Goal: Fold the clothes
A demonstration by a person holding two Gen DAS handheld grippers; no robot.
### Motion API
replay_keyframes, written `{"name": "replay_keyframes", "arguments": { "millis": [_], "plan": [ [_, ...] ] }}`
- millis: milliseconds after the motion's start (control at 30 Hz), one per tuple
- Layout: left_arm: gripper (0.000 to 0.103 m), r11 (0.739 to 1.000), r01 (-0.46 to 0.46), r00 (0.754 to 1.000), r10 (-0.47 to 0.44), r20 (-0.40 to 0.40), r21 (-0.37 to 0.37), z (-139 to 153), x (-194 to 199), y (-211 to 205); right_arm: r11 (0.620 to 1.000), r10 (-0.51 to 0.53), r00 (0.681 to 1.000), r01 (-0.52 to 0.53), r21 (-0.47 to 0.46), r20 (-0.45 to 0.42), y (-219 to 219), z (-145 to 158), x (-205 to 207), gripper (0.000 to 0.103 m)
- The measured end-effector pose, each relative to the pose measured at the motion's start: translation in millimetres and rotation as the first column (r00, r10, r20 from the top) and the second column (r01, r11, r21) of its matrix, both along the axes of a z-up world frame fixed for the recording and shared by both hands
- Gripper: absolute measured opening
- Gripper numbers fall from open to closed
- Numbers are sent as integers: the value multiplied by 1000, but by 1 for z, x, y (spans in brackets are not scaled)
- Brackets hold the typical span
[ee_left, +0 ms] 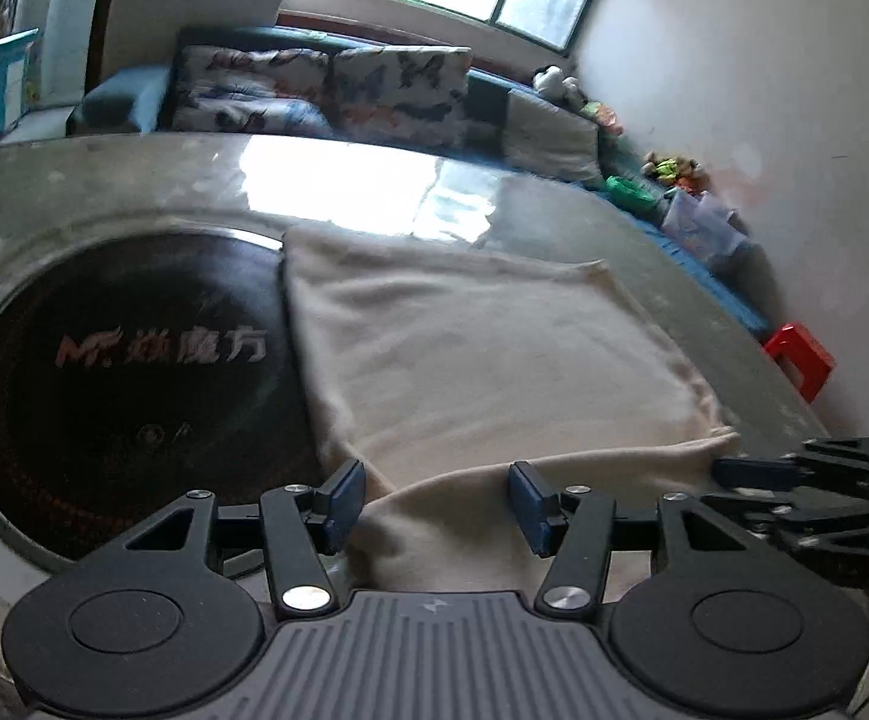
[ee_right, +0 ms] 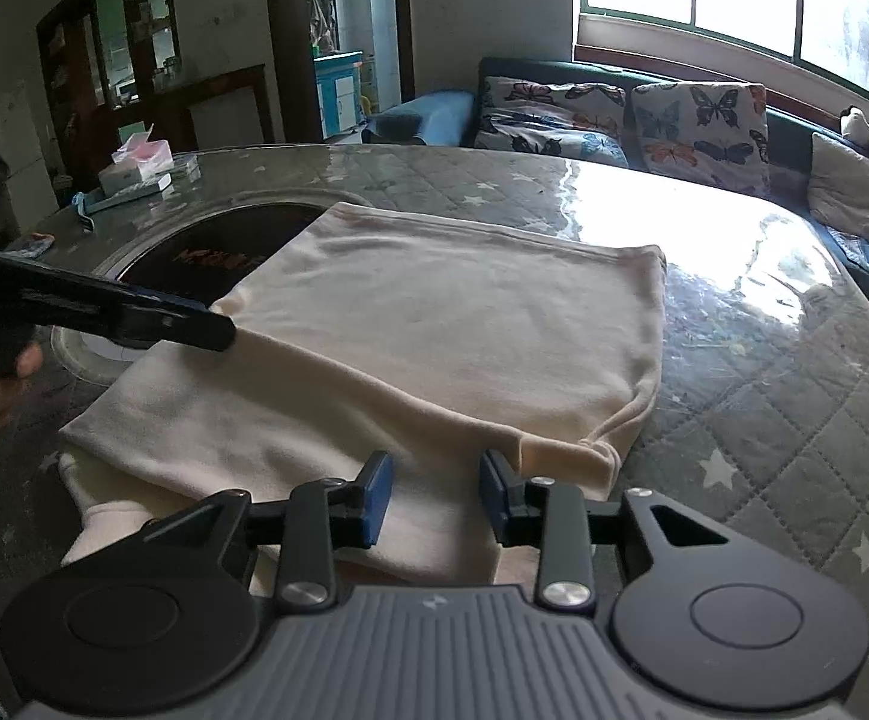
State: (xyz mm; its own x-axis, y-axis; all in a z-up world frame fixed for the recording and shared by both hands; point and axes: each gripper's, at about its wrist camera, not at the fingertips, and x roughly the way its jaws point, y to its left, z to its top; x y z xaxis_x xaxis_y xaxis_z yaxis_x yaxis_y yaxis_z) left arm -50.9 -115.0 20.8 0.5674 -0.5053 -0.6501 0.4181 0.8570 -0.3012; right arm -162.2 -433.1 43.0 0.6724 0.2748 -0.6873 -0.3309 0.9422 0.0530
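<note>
A cream garment (ee_left: 482,360) lies folded flat on the round table; it also shows in the right wrist view (ee_right: 434,330). My left gripper (ee_left: 437,501) is open, its jaws wide apart over the near folded edge. It appears in the right wrist view (ee_right: 218,330) at the cloth's left edge. My right gripper (ee_right: 434,501) is open and empty above the near edge of the cloth, next to a bunched corner (ee_right: 578,456). It shows at the right of the left wrist view (ee_left: 728,471).
The table has a quilted grey cover under clear plastic (ee_right: 764,360) and a black round heater plate (ee_left: 116,396) in its middle. Boxes (ee_right: 140,171) stand at its far left. A sofa with butterfly cushions (ee_right: 626,120) and a red stool (ee_left: 800,360) lie beyond.
</note>
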Motion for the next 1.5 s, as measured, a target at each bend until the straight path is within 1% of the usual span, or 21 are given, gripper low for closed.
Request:
{"name": "replay_keyframes", "arguments": {
  "millis": [67,167,267,300,433,500,600,667,767,867,933,967,1000,1100,1167,1233,1267,1300,1367,1433,1500],
  "plan": [
    [59,1000,6,1000,-7,27,21,4,-7,0,1000,9,1000,-9,-6,-2,-1,2,-2,33],
    [69,997,34,993,-42,106,71,12,-27,-3,999,33,999,-33,-33,3,-1,5,-8,33],
    [72,986,87,973,-116,200,145,21,-55,-11,995,65,998,-63,-79,15,2,6,-19,34],
    [75,980,109,964,-146,223,169,22,-65,-14,993,72,997,-70,-96,17,3,5,-22,34],
    [83,945,191,915,-269,299,266,23,-105,-24,986,93,995,-88,-144,33,4,5,-35,34],
    [85,917,230,887,-335,317,325,19,-123,-31,983,98,995,-91,-160,36,3,5,-39,34],
    [86,864,289,828,-442,345,413,11,-149,-38,986,86,996,-81,-146,27,-3,4,-41,35],
    [86,844,305,811,-473,344,441,6,-155,-42,986,85,996,-81,-148,24,-5,4,-45,35],
    [86,837,327,808,-488,329,438,3,-155,-45,985,84,996,-79,-153,27,-6,7,-48,35],
    [86,836,333,806,-492,329,435,3,-155,-42,987,67,994,-54,-149,86,-3,20,-51,35],
    [85,832,338,805,-498,324,439,3,-155,-41,989,82,990,-67,-131,113,2,29,-49,35],
    [85,830,339,804,-500,322,442,3,-155,-41,989,91,989,-76,-130,113,6,28,-44,35],
    [83,829,340,804,-502,320,445,2,-156,-40,987,107,989,-93,-133,104,12,26,-39,33],
    [78,825,351,802,-509,313,444,0,-156,-39,984,132,989,-121,-132,74,23,14,-27,33],
    [77,814,363,792,-526,310,453,-2,-158,-40,981,145,988,-137,-136,49,28,6,-23,33],
    [75,805,376,781,-542,311,459,-4,-159,-41,978,160,987,-153,-142,33,30,3,-24,30],
    [73,803,381,779,-546,308,458,-5,-158,-43,976,169,985,-163,-146,31,31,3,-27,28],
    [69,802,386,778,-548,307,455,-6,-157,-44,973,179,983,-173,-150,29,33,3,-29,27],
    [65,800,402,771,-559,306,446,-7,-155,-47,965,205,978,-197,-175,27,35,4,-37,27],
    [60,799,411,763,-565,314,440,-8,-154,-50,962,212,977,-205,-179,21,33,6,-41,27],
    [50,801,417,762,-566,315,430,-8,-153,-52,965,211,977,-206,-162,12,28,9,-44,27]
  ]
}}
